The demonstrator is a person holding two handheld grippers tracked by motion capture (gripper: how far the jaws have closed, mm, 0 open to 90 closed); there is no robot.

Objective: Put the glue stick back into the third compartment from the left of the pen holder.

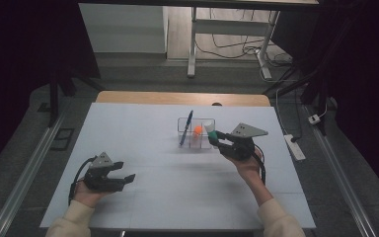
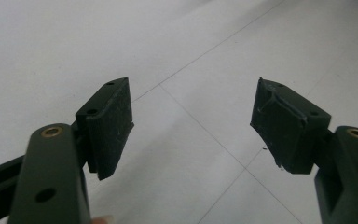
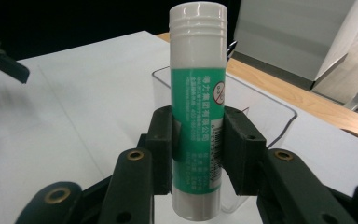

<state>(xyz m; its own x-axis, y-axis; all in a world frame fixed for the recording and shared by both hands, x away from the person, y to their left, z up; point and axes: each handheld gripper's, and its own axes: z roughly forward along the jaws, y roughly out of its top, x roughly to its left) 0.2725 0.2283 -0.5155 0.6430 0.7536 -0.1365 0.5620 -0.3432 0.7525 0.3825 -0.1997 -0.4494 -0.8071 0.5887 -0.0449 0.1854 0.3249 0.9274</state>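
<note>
Your right gripper (image 3: 197, 140) pinches a green-and-white glue stick (image 3: 198, 107) at mid-body, just above the clear organizer tray (image 1: 211, 140) far right on the table. It looks light, rigid and smooth, so grip the labelled barrel squarely. Your left gripper (image 2: 191, 121) rests spread and empty, near left.

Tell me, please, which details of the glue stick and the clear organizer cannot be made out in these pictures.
- Glue stick: the small print on its green label is too fine to read in the right gripper view, and the right gripper pads cover both label sides.
- Clear organizer: in the high view the orange item inside is too small to identify.
- Blue pen: its lower end is unclear behind the organizer's wall in the high view.
</note>
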